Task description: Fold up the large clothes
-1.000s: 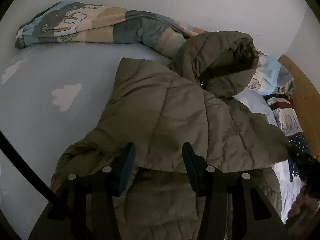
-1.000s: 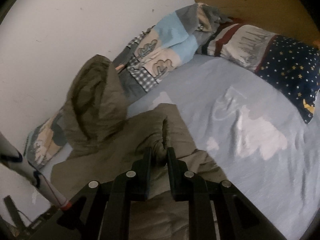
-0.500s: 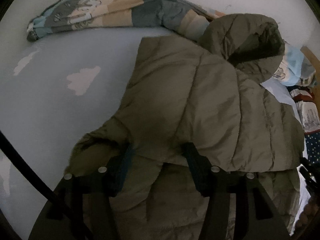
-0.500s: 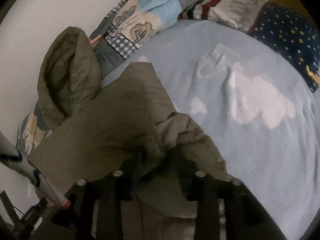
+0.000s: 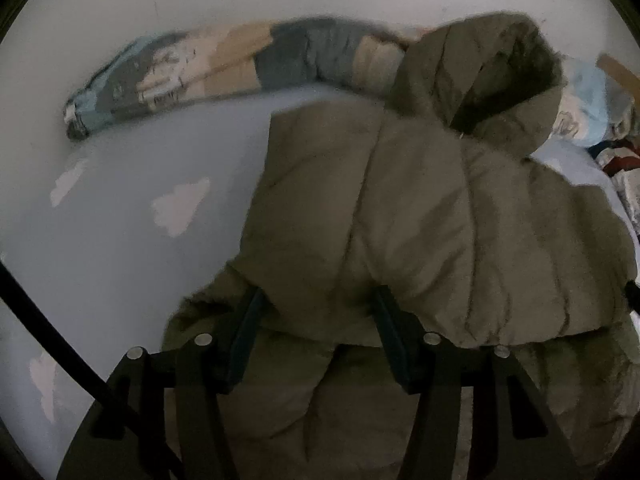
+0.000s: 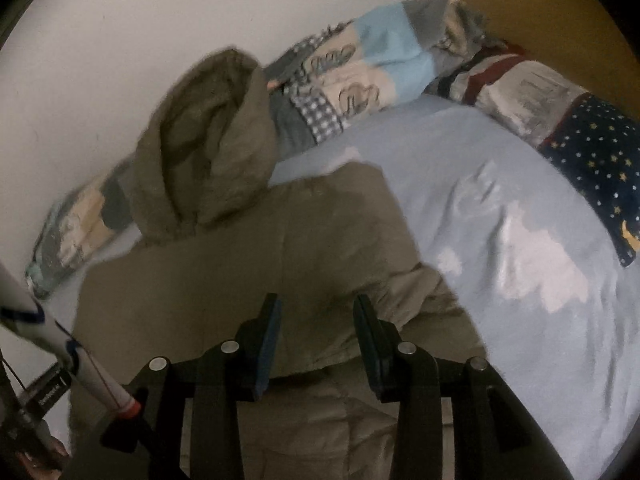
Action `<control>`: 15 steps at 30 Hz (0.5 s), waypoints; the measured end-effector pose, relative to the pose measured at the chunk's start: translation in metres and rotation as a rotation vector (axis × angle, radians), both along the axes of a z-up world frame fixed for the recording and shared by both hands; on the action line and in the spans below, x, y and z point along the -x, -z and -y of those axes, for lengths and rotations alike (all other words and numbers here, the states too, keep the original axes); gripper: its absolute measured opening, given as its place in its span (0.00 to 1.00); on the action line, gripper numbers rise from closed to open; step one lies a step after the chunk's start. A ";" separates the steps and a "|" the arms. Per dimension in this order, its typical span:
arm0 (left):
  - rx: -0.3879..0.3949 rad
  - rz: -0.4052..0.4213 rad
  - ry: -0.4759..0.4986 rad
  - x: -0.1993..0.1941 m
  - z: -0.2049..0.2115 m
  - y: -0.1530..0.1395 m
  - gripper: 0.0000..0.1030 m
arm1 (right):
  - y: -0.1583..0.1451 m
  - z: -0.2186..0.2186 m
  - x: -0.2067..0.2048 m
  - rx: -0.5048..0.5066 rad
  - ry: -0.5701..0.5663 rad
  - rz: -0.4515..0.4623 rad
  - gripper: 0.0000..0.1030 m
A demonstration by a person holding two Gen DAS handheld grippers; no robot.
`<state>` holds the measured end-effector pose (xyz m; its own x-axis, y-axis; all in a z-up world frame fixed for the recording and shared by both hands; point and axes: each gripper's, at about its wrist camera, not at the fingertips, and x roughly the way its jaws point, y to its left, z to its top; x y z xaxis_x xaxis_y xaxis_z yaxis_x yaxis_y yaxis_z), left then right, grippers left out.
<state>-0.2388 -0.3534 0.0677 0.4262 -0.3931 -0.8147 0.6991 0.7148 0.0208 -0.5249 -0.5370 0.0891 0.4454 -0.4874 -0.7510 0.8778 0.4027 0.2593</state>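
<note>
An olive-green padded hooded jacket (image 5: 400,220) lies on the light blue bed sheet, folded over itself, with its hood (image 5: 480,80) resting against the wall. My left gripper (image 5: 316,300) is open, its jaws standing apart over the jacket's folded lower edge, holding nothing. In the right wrist view the same jacket (image 6: 260,260) fills the lower left, hood (image 6: 212,128) at the upper left. My right gripper (image 6: 318,312) is open just above the jacket's folded edge, empty.
A patchwork quilt (image 5: 240,64) lies rolled along the white wall and also shows in the right wrist view (image 6: 380,64). A star-patterned pillow (image 6: 592,160) and the wooden headboard (image 6: 540,12) are at the right. The cloud-print sheet (image 6: 520,260) spreads right of the jacket.
The right gripper, shut on a bunch of jacket fabric a second ago, has let go and opened. Both grippers lowered the folded layer onto the jacket, then drew back a little.
</note>
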 end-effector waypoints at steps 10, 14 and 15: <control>0.062 -0.061 -0.007 0.007 -0.023 -0.033 0.60 | 0.018 0.004 0.005 -0.116 -0.023 0.001 0.40; 0.094 -0.053 0.015 0.029 -0.059 -0.061 0.60 | -0.018 -0.014 0.028 -0.093 -0.022 0.052 0.40; 0.092 -0.042 0.024 0.036 -0.069 -0.066 0.61 | -0.025 -0.021 0.038 -0.089 -0.023 0.063 0.40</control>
